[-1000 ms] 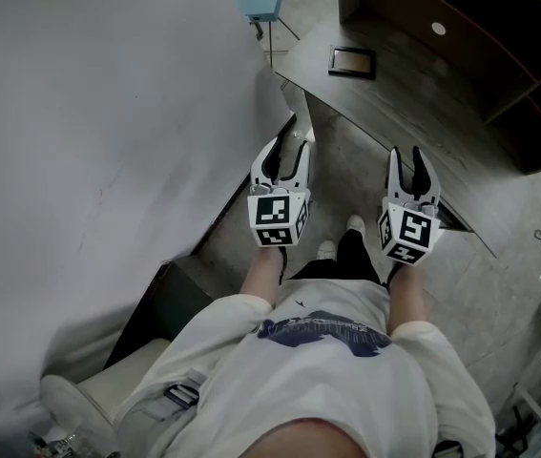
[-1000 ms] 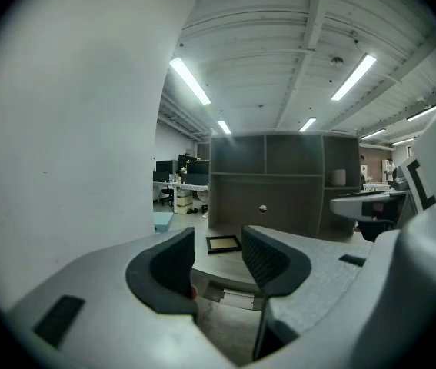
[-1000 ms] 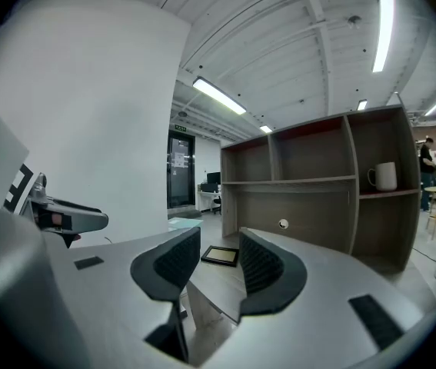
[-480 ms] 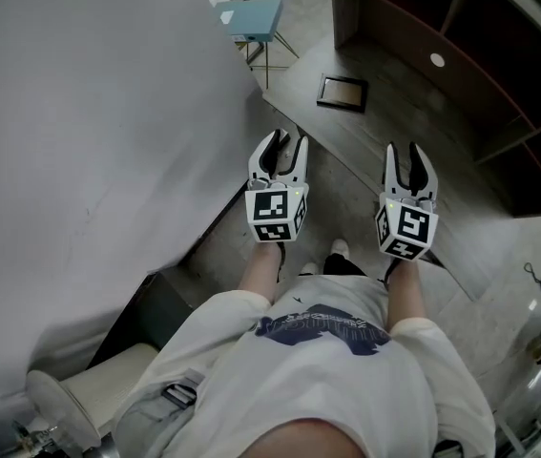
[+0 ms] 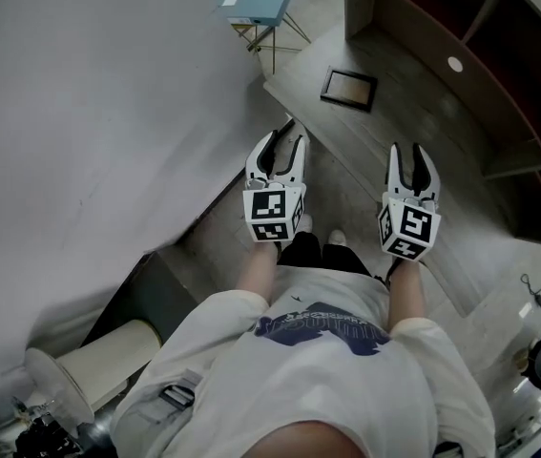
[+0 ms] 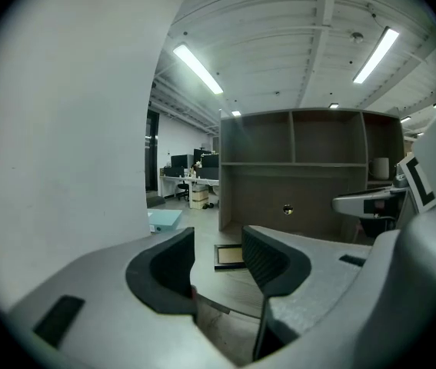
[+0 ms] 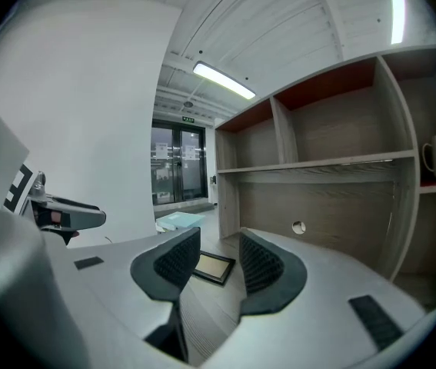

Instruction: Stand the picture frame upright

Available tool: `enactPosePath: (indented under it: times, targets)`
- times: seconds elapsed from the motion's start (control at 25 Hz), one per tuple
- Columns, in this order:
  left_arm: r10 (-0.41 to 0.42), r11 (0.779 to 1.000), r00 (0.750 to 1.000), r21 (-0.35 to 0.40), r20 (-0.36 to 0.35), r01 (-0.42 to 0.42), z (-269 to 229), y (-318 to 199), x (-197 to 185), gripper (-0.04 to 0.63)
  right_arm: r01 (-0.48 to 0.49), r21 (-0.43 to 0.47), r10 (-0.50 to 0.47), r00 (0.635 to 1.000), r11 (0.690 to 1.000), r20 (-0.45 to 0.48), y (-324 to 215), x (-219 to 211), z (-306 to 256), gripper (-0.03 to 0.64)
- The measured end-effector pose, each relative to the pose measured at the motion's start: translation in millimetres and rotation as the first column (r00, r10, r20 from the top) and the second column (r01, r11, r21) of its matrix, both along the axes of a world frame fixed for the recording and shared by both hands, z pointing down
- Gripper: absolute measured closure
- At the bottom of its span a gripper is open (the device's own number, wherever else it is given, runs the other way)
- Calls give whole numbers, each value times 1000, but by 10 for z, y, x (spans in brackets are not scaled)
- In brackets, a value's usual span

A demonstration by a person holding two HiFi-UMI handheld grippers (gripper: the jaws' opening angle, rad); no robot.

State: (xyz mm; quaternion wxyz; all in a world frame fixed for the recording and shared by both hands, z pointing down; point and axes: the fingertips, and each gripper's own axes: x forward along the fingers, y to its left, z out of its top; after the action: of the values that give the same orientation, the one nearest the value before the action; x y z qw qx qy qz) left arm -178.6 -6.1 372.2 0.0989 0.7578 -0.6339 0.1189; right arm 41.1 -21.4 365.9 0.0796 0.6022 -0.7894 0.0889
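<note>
Both tools are empty, jaws partly apart: the left tool (image 5: 287,143) and right tool (image 5: 409,153) hover by the near edge of the worktop (image 5: 413,113). The picture frame (image 5: 349,88) lies flat on it, farther off, well apart from both. It looks light, rigid and possibly glazed, so pinching its border seems safest.

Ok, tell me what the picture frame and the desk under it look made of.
Picture frame: dark matte border, wood or plastic, can't tell; pale tan panel inside. Desk: grey wood-grain board, likely laminate, with streaky lines and dull sheen.
</note>
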Motion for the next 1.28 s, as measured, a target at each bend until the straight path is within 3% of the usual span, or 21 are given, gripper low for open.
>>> enactPosePath:
  times: [0.4,1.0,1.28]
  targets:
    - [36,996,999,-85,-22,-38,432,-398,-218,422,-27,-85,24,999,996,-27,-342,-224,372,469]
    - [210,977,976,-29,-58,-212,245,-1776,-468,422,-175,-44,172,983,984,-65,-1356,-613,162,469]
    - [236,964,969,-109,-74,-243,569,-1916,-422,422,-213,-108,205,976,971,-80,-1478,-539,392,469]
